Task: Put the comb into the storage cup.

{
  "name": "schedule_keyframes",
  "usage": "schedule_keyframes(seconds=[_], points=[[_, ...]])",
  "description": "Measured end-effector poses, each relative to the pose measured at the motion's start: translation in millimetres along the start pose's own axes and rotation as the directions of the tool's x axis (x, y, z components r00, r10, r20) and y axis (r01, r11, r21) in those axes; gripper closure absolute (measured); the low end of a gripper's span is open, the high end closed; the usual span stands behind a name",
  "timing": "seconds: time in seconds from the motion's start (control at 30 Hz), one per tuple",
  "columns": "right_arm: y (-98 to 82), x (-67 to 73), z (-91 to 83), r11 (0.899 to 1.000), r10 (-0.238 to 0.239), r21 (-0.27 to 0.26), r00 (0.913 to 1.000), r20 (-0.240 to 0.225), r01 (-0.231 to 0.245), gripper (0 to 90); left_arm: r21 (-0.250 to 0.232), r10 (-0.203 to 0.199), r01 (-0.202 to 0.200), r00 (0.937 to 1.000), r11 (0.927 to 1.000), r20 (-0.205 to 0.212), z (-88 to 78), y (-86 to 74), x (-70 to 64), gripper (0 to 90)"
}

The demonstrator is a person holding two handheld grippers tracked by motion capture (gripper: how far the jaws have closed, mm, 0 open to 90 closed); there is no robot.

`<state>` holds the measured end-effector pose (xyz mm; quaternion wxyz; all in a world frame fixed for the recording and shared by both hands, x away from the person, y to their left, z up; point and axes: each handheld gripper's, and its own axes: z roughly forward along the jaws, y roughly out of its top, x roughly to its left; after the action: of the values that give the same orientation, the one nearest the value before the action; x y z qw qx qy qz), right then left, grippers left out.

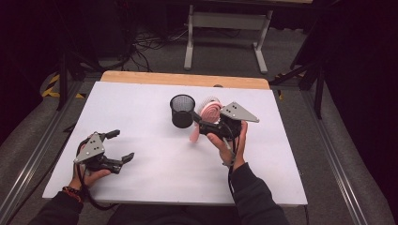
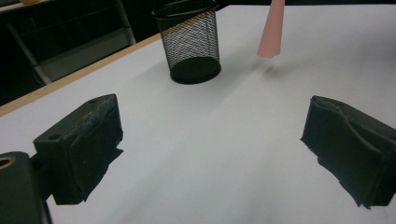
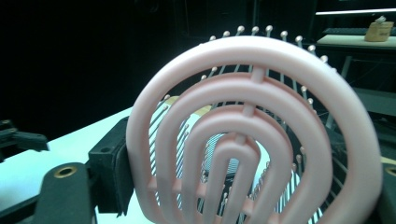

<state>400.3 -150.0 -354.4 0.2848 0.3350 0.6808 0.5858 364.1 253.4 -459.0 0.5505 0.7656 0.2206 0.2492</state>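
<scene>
While raised, pink hairbrush (image 3: pixel 252 140) sits clamped between jaws.

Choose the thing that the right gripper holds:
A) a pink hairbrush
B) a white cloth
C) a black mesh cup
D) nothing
A: the right gripper has its jaws shut on the pink hairbrush, lifted beside the black mesh cup.

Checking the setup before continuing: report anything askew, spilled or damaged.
Nothing stands out. The black wire-mesh cup stands upright on the white table; the right gripper holds the pink vented plastic hairbrush beside it, unbroken.
</scene>
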Motion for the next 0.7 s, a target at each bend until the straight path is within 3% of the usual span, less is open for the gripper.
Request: schedule_keyframes(seconds=[0.2,0.37,0.6,0.7], points=[[11.8,-14.1,-0.4,1.000,0.013,-0.013,0.9992,0.037,-0.012,23.3,-0.012,-0.016,0.016,0.9998,0.9998,0.015,-4.3,-2.6,1.7,4.6],[18.5,-22.9,2.0,1.000,0.021,-0.012,0.9970,0.075,-0.020,23.3,0.010,0.026,-0.026,0.9991,0.9996,0.034,-0.8,-4.4,-0.6,5.0],[28.5,-28.7,7.4,0.999,0.034,-0.020,0.9950,0.094,-0.033,23.3,-0.011,0.005,-0.004,0.9988,0.9999,0.049,-3.2,-2.3,0.7,4.7],[37.1,-30.0,8.3,1.000,0.013,-0.014,0.9936,0.112,-0.011,23.4,-0.021,0.009,-0.008,0.9991,0.9997,0.041,-6.0,-0.2,-1.0,4.7]])
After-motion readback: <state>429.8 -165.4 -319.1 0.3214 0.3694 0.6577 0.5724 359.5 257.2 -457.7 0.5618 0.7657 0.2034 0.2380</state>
